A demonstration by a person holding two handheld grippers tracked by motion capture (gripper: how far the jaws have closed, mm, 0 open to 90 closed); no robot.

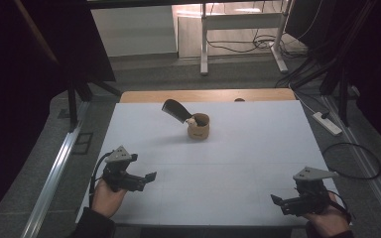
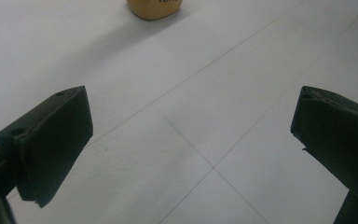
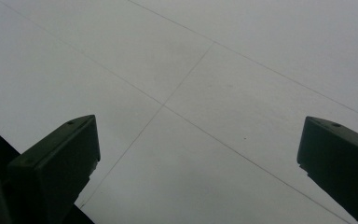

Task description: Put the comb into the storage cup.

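High view is showing the tan cup [image 1: 198, 127], with a black brush [image 1: 174, 110] leaning in it, standing toward the desk's [image 1: 228, 168] far middle. Left tool [image 1: 148, 178] and right tool [image 1: 277, 202] are hovering released, well apart from it.

A white table sheet marked with thin grid lines [image 1: 238, 163] covers a light wooden tabletop [image 1: 208, 95]. Beyond it stands a white metal desk frame [image 1: 204, 44] on grey floor. Black cables [image 1: 238, 47] trail beneath it, and a white power strip [image 1: 327, 123] lies right of the table.
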